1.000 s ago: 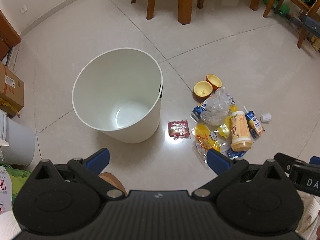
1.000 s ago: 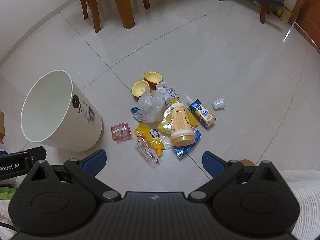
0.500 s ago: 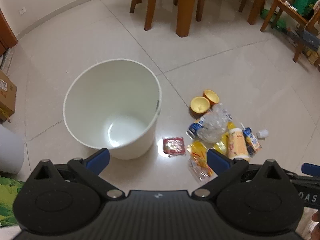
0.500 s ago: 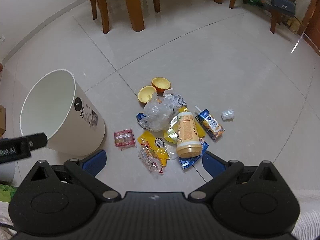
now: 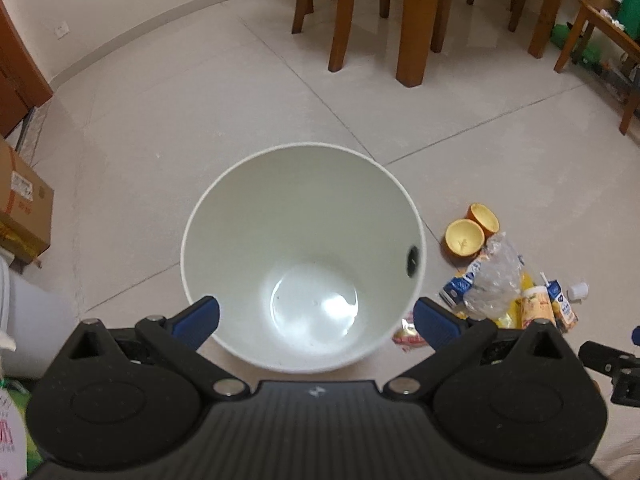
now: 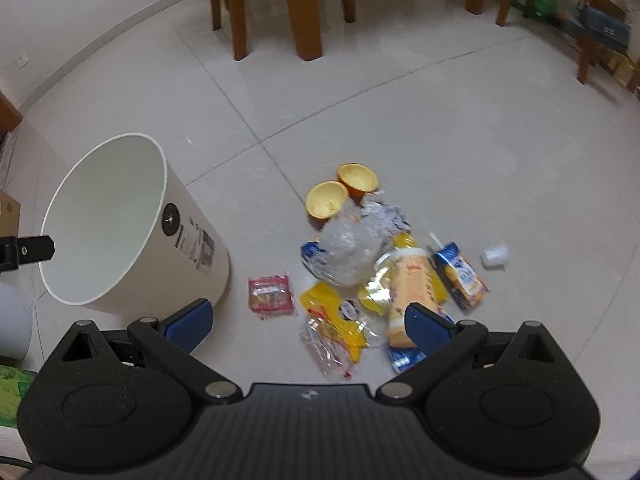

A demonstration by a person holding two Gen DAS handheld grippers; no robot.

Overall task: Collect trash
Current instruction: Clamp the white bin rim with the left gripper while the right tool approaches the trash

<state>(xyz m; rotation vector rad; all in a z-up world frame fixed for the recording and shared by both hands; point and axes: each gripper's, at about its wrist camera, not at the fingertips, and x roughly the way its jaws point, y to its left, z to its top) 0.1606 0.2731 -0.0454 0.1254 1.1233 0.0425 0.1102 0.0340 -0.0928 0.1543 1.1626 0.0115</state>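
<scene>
My left gripper (image 5: 316, 322) is spread wide and holds nothing; it hangs above the white bin (image 5: 303, 256), which stands upright on the floor. My right gripper (image 6: 308, 322) is also spread wide and empty, over the near edge of the trash pile. In the pile I see a clear wrapper (image 6: 326, 342), a red packet (image 6: 270, 292) just beside the bin, a lying cup (image 6: 408, 288), a crumpled bag (image 6: 352, 252), a juice carton (image 6: 460, 272). Behind them lie two orange halves (image 6: 340, 196), and far away stand the table legs (image 6: 300, 8).
</scene>
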